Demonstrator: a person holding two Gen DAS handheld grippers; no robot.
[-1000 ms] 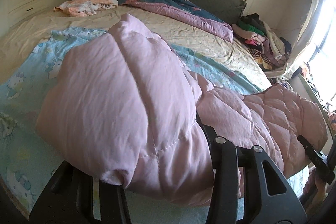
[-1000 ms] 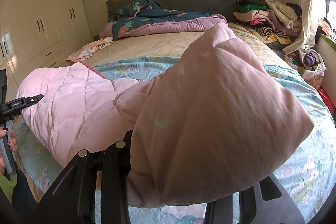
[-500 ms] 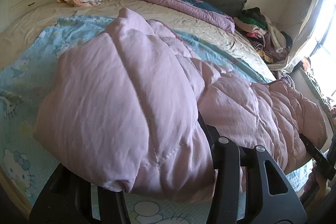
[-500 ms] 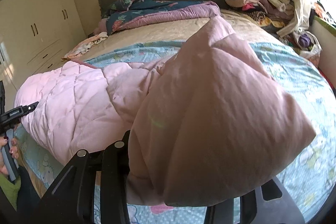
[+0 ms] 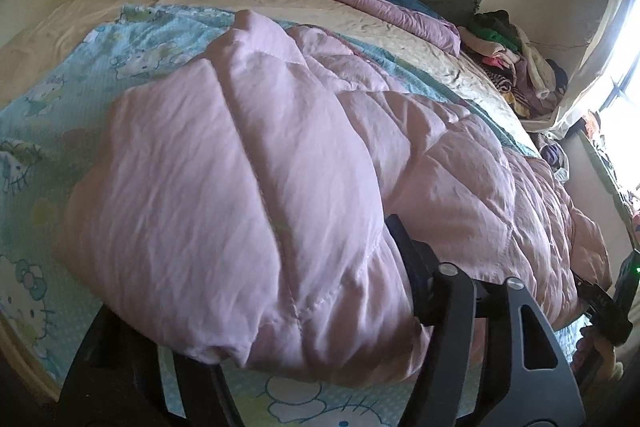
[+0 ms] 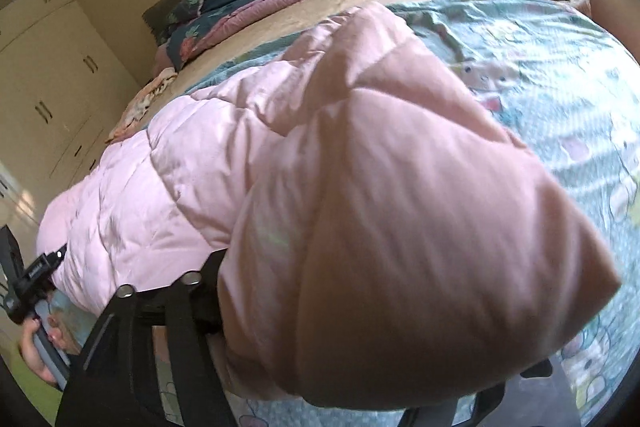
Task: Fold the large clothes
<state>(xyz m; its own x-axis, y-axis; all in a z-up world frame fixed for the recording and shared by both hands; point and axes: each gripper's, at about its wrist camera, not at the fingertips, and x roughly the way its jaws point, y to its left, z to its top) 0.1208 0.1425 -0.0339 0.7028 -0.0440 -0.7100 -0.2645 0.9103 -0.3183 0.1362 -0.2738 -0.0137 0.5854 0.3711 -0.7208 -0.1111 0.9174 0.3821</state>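
Your pink quilted coat (image 5: pixel 256 163) lies bunched across the blue cartoon sheet (image 5: pixel 60 99) on the bed (image 5: pixel 312 7). It fills the space between both pairs of tongs, whose jaws have just been opening. The left tongs (image 5: pixel 288 327) and right tongs (image 6: pixel 360 355) each have a thick fold between their fingers; you cannot tell whether the pads still press it. Your left view alone shows the bright window (image 5: pixel 624 75). Only the right view shows your left hand (image 6: pixel 40 343) on its handle. A clothes heap (image 5: pixel 516 63) sits beside the bed.
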